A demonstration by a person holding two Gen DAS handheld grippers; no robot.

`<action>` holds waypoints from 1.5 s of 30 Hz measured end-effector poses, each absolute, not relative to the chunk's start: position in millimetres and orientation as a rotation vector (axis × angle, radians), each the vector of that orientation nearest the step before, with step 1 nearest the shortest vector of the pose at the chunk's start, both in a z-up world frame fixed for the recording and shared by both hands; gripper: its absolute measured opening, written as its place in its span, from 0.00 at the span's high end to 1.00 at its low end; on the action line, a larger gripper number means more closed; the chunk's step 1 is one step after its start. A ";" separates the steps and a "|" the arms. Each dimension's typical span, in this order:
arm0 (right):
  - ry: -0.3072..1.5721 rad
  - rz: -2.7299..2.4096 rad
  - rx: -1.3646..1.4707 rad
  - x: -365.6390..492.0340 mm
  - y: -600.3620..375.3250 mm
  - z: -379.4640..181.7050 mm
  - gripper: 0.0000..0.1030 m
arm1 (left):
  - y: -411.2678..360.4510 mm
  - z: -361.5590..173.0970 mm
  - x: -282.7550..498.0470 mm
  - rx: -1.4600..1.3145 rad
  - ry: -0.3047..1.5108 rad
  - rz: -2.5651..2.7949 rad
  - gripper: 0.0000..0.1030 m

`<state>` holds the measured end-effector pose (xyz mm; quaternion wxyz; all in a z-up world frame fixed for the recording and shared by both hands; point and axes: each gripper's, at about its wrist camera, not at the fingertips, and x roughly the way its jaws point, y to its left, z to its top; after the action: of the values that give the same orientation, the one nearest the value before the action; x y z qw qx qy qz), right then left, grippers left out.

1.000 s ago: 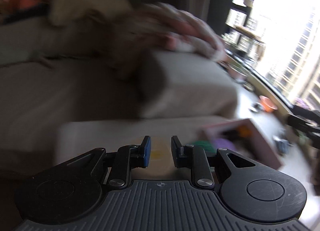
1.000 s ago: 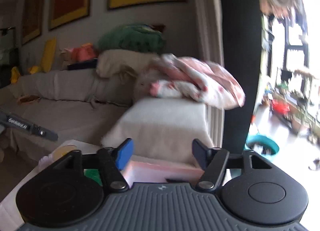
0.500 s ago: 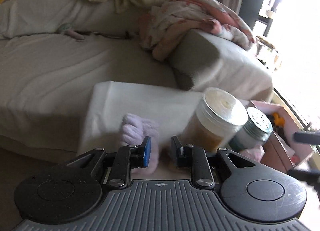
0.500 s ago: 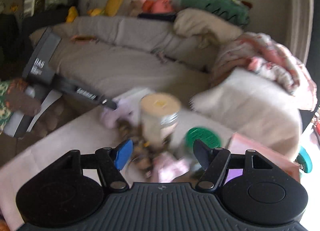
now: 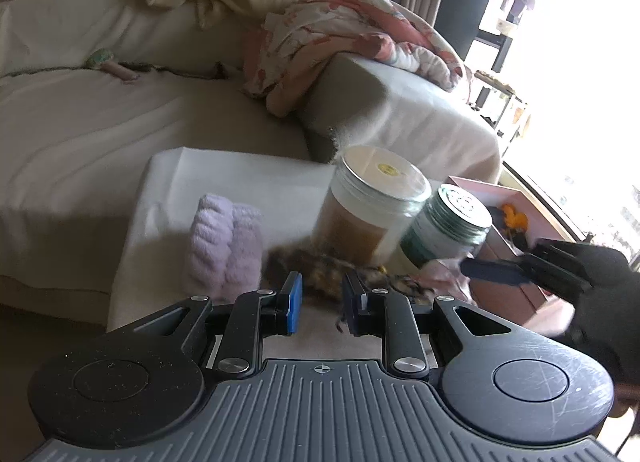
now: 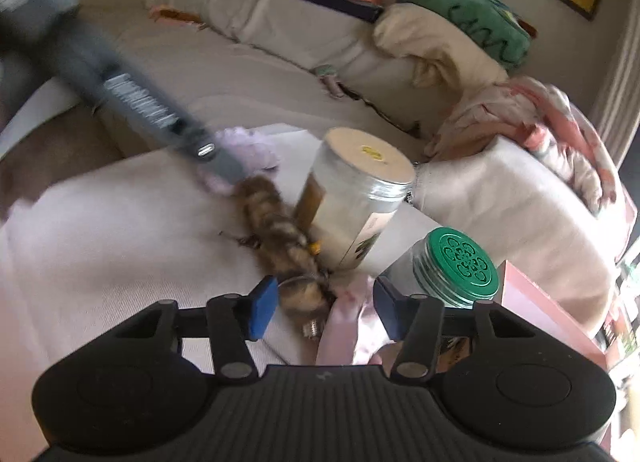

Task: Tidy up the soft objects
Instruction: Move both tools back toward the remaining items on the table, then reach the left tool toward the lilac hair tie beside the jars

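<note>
Left wrist view takes in the grey sofa (image 5: 100,134) across the upper half, with a pink floral blanket (image 5: 344,38) heaped on its arm at about 1 o'clock, and below that the white-covered table (image 5: 240,182). Only this view shows the pink box (image 5: 516,198) at 3 o'clock beside the table, some orange and dark items inside it. On the cloth stands a tall jar with a pale lid (image 5: 376,198), a shorter green-lidded jar (image 5: 448,226) just to its right, and a lilac fluffy toy (image 5: 224,238) at 9 o'clock. A brown striped furry toy (image 5: 320,274) lies just ahead of the left gripper (image 5: 320,300), whose jaws stand a little apart with nothing between them. The right wrist view shows what that one hides: a pale pink soft cloth (image 6: 344,318) lying at the foot of the green-lidded jar (image 6: 456,266), between the fingers of the right gripper (image 6: 326,308), which are spread wide and not closed on it. The furry toy (image 6: 280,234) runs from there toward 11 o'clock, against the tall jar (image 6: 356,190), with the lilac toy (image 6: 256,150) beyond, partly behind the blurred left tool.
</note>
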<state>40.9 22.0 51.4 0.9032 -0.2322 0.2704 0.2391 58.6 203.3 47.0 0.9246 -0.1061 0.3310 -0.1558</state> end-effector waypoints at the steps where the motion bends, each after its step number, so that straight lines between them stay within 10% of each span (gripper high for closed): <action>1: 0.568 0.494 -0.446 41.2 17.2 54.2 0.56 | 202.2 47.2 54.6 -0.212 0.680 -0.325 0.77; 8: 0.589 0.375 -0.382 52.0 -1.3 44.0 0.60 | 193.4 45.7 51.3 -0.219 0.683 -0.343 0.77; 12: 0.717 0.446 -0.294 62.2 -4.2 31.7 0.95 | 186.1 46.6 53.2 -0.237 0.679 -0.331 0.77; 24: 0.639 0.478 -0.256 -12.1 -69.4 26.9 0.96 | 152.3 49.1 50.0 -0.178 0.600 -0.323 0.77; 45: 0.678 0.506 -0.031 3.5 -97.8 7.8 0.49 | 108.9 19.3 36.3 0.153 0.718 -0.305 0.71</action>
<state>3.5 -97.8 7.8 0.9117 -0.0152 0.3292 0.2455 36.3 108.9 19.2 0.9220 0.0746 0.3497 -0.1483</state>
